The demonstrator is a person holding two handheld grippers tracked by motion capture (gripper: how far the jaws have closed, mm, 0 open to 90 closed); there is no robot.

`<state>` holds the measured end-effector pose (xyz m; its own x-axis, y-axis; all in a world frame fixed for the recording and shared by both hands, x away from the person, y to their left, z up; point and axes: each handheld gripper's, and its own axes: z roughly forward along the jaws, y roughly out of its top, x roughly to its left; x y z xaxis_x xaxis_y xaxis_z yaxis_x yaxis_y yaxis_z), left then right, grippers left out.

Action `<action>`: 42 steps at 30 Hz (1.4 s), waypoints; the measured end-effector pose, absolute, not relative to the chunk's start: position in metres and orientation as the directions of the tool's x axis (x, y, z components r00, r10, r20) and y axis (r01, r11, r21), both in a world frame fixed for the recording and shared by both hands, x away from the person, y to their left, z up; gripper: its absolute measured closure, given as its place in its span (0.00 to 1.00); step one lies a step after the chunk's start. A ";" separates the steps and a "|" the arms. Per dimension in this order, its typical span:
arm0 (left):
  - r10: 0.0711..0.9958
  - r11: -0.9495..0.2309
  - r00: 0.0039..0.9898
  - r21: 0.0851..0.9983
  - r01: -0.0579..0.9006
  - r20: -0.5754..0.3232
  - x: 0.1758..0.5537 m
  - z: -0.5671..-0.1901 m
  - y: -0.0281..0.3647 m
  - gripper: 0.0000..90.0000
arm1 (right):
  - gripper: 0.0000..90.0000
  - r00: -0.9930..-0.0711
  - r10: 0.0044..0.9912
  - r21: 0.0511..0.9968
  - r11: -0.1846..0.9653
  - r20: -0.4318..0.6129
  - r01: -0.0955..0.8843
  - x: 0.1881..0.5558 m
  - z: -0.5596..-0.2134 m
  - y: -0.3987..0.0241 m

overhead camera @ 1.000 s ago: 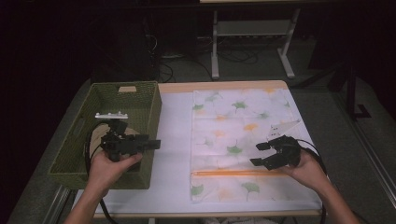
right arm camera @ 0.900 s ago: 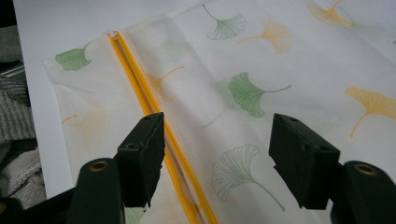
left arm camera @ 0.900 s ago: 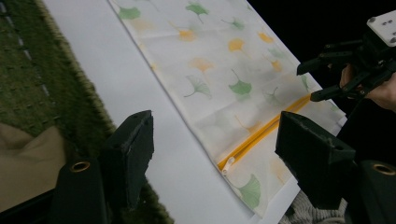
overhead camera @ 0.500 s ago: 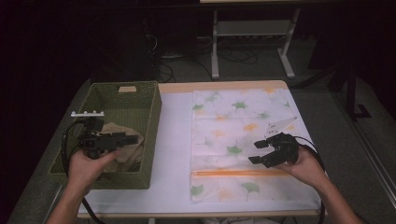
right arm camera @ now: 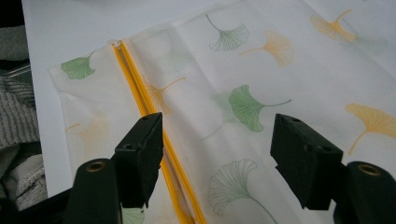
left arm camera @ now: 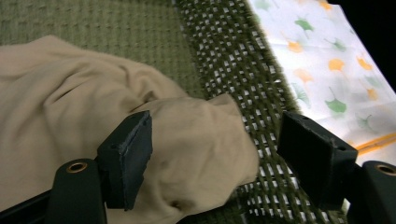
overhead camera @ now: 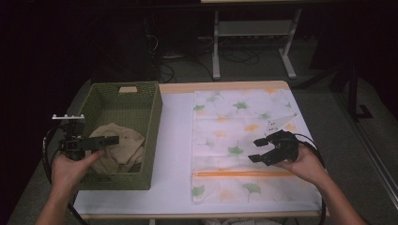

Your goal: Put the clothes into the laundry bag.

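A green woven basket [overhead camera: 155,117] stands on the left of the table with a crumpled beige cloth [overhead camera: 124,147] in it. My left gripper [overhead camera: 112,139] hovers over the basket's left side and points right, open. In the left gripper view the beige cloth [left arm camera: 196,140] lies under the open jaws, not pinched, with the basket wall [left arm camera: 243,84] beyond. A white bag with a ginkgo-leaf print [overhead camera: 244,117] lies flat on the right, its orange zipper [overhead camera: 244,173] near the front. My right gripper [overhead camera: 253,150] is open just above the bag [right arm camera: 261,70], beside the zipper [right arm camera: 135,88].
A white table top [overhead camera: 176,140] shows between basket and bag. The bag's right edge has a folded-up corner [overhead camera: 281,123]. Beyond the table, a metal stand [overhead camera: 216,47] and cables lie on the dark floor. Grey fabric [right arm camera: 18,116] shows below the table's front edge.
My left hand has carried its gripper leftward, from above the middle of the basket to its left side. The right gripper has stayed in place over the bag.
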<state>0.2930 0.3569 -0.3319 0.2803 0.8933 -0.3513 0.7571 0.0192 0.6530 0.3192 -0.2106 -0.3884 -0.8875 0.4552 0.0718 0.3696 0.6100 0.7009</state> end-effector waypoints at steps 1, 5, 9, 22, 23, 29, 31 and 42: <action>0.895 0.028 0.268 0.644 0.764 -0.356 0.294 -0.333 0.360 0.28 | 0.37 -0.887 0.456 0.702 0.609 0.072 0.370 0.319 -0.387 -0.210; 0.906 0.036 0.242 0.633 0.774 -0.347 0.296 -0.336 0.365 0.28 | 0.37 -0.889 0.452 0.704 0.609 0.071 0.365 0.320 -0.385 -0.210; 0.921 0.053 0.199 0.612 0.789 -0.336 0.299 -0.339 0.371 0.27 | 0.37 -0.890 0.450 0.703 0.610 0.072 0.366 0.320 -0.384 -0.209; 0.953 0.110 0.054 0.505 0.856 -0.299 0.317 -0.354 0.370 0.23 | 0.37 -0.887 0.454 0.707 0.601 0.083 0.373 0.320 -0.382 -0.213; 0.952 0.113 0.048 0.496 0.861 -0.302 0.319 -0.355 0.369 0.23 | 0.37 -0.888 0.454 0.707 0.601 0.081 0.372 0.320 -0.382 -0.213; 0.953 0.085 0.057 0.443 0.892 -0.299 0.331 -0.362 0.359 0.20 | 0.37 -0.885 0.458 0.704 0.602 0.083 0.377 0.320 -0.381 -0.217; 0.959 0.073 0.056 0.430 0.900 -0.279 0.335 -0.364 0.355 0.20 | 0.37 -0.885 0.459 0.705 0.600 0.085 0.379 0.320 -0.381 -0.217; 0.972 0.037 0.041 0.324 0.945 -0.231 0.345 -0.373 0.349 0.64 | 0.37 -0.895 0.442 0.695 0.627 0.058 0.354 0.317 -0.383 -0.213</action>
<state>0.3454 0.3493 -0.3728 0.0408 0.9720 -0.2312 0.9454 0.0373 0.3237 0.3166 -0.2126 -0.3826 -0.8954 0.4415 0.0576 0.3536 0.6265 0.6946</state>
